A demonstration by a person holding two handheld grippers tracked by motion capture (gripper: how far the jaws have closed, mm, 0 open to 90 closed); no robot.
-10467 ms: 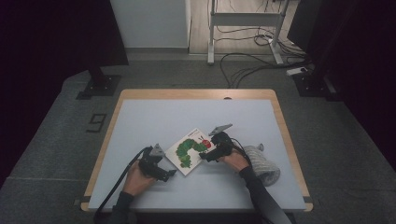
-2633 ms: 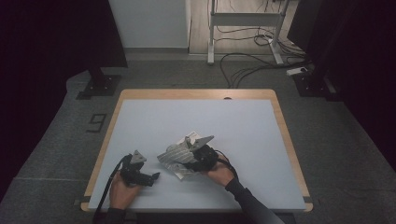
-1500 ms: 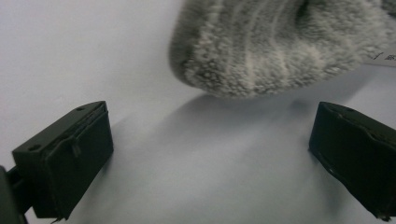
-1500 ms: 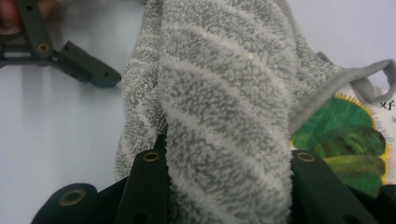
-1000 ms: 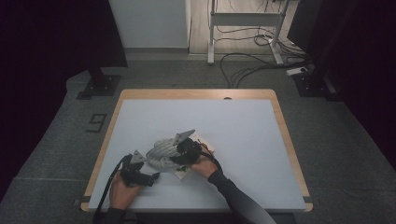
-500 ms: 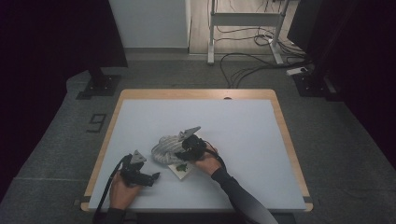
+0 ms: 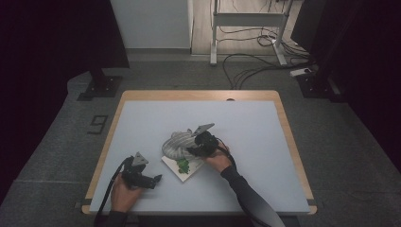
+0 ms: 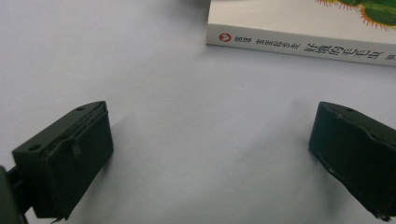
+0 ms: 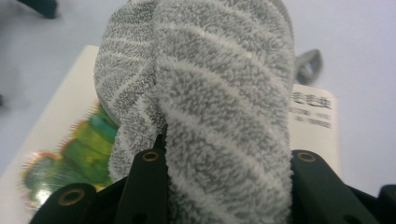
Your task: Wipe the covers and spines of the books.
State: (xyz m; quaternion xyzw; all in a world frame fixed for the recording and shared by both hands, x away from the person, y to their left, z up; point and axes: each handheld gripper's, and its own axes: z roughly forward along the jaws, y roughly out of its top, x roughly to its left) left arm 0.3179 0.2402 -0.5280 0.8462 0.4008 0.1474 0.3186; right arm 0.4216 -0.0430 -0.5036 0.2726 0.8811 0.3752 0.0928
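From above, the right tool (image 7: 196, 144) holds a grey striped slipper (image 7: 177, 144) over the picture book (image 7: 184, 165) on the desk (image 7: 255, 142). The left tool (image 8: 210, 158) gapes wide, empty, near the book's spine. In the right tool's own view, the jaws clamp the slipper's (image 9: 210, 93) fuzzy fabric.

Table (image 7: 142, 123) with pale grey-blue top and light wood edging. Small dark hole or grommet (image 7: 230, 99) at middle of its far edge. Grey carpet floor (image 7: 56, 142) all round. Dark floor marking (image 7: 98, 125) off the table's left edge. Black stand base (image 7: 100, 88) beyond the far left corner. White metal frame (image 7: 246, 28) with loose cables (image 7: 250, 71) on the floor past the far edge. Black equipment (image 7: 321, 80) off the far right corner.
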